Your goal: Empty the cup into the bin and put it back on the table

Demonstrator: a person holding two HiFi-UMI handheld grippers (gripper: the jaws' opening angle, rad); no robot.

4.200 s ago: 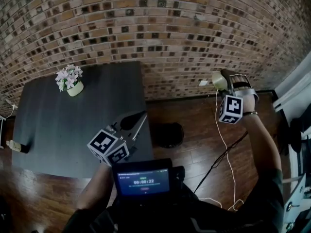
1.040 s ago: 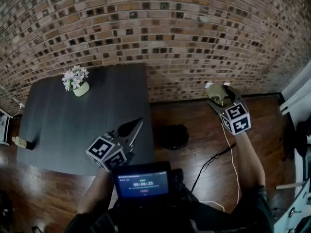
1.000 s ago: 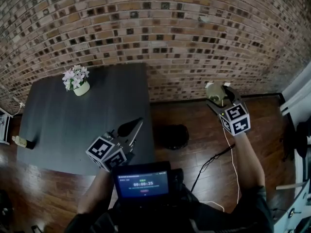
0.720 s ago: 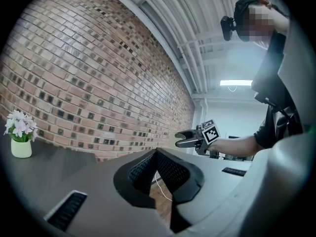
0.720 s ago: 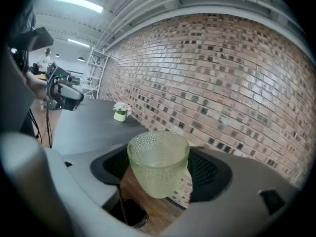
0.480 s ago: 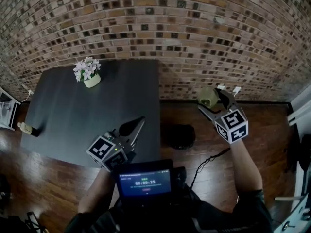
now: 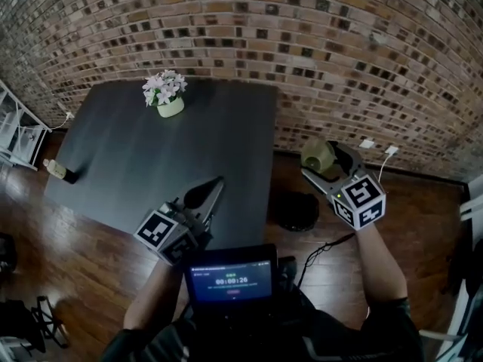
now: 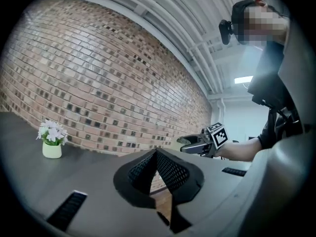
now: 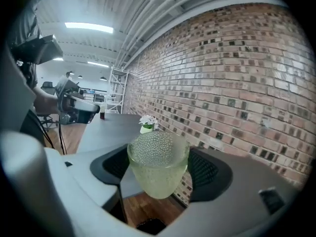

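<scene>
Clasping the cup (image 9: 158,167), right gripper (image 7: 323,160) hovers perhaps above bin (image 7: 296,211); left fingers (image 8: 172,173) together.

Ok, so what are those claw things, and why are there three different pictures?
Those claws are hand-held grabbers, and a person holds one in each hand. The head view comes from a camera on the person's head, looking down. The left and right gripper views come from small cameras that ride on each grabber.

The right gripper is clamped on a bumpy greenish cup. It holds the cup in the air above the wooden floor, near a black bin. The left gripper is closed and holds nothing.

On the dark table stand a small pot of flowers and, near one edge, a little bottle.
</scene>
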